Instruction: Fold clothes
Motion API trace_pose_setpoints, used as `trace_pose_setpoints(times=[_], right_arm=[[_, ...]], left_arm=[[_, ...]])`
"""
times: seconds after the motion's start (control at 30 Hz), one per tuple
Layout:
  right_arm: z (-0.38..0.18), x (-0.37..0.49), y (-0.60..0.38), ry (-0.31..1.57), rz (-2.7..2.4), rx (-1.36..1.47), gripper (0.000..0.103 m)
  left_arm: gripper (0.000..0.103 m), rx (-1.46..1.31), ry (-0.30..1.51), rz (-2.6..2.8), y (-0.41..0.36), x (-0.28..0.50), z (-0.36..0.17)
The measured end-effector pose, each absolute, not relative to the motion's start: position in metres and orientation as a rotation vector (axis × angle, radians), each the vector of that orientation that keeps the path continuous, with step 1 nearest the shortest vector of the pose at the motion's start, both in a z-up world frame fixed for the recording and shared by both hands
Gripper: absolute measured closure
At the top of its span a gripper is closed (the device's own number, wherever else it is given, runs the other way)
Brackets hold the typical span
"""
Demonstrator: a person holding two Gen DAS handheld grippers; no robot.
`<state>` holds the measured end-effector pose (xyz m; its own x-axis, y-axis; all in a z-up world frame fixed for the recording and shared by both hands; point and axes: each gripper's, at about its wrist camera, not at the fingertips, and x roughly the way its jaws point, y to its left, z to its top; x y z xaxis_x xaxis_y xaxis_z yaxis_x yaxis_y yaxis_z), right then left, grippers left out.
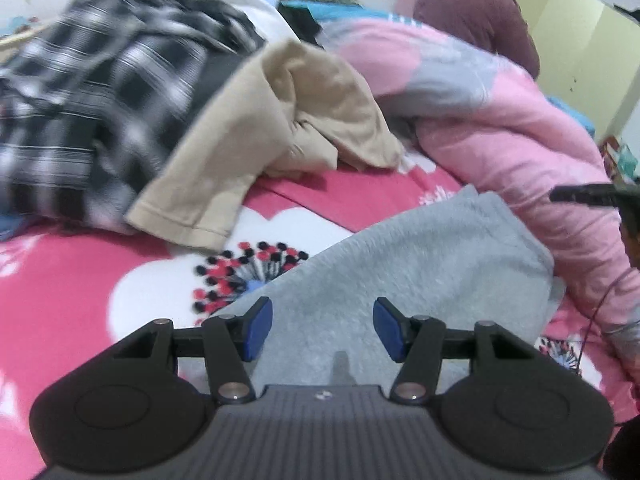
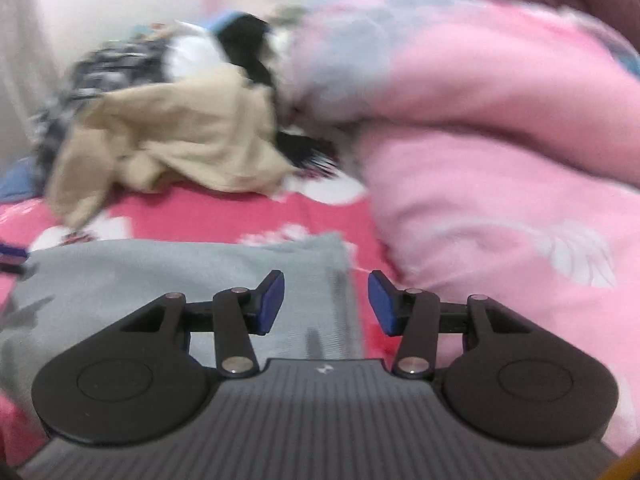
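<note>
Left gripper (image 1: 323,330): my jaws spread over the grey garment (image 1: 420,260).
Right gripper (image 2: 326,304): spread, at its right edge.
Bed (image 1: 60,280): beige garment (image 1: 280,120) behind.

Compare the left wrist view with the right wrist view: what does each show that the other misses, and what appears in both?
Only the left wrist view shows a person in a maroon top behind the quilt, and the dandelion print on the bedsheet. Only the right wrist view shows the white feather print on the pink quilt. Both show the grey fleece garment, the beige garment, the plaid shirt, and open jaws.
</note>
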<state>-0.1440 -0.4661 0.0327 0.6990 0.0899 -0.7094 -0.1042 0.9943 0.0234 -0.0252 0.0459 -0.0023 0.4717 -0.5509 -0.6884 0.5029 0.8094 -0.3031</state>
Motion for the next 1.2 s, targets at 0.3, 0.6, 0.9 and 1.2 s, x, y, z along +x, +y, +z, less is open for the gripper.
trace_pose_setpoints(times=[0.3,0.6,0.9,1.2], right_arm=[[-0.054,-0.154,-0.417,0.953,0.094,-0.382,0.052],[-0.012,-0.177,-0.375,0.723,0.109,-0.386,0.054],[-0.052,-0.187,-0.368,0.765,0.142,-0.434,0.054],[-0.057,-0.175,-0.374,0.834,0.141,-0.450,0.056]], left_arm=[[0.045,0.058,0.888,-0.741,0.050,-0.119,0.016],[0.057,0.552,0.783,-0.779,-0.001,-0.174,-0.022],[0.096,0.635,0.717,-0.806,0.009,-0.185,-0.027],[0.088,0.564,0.824,-0.851,0.022,-0.177,-0.034]])
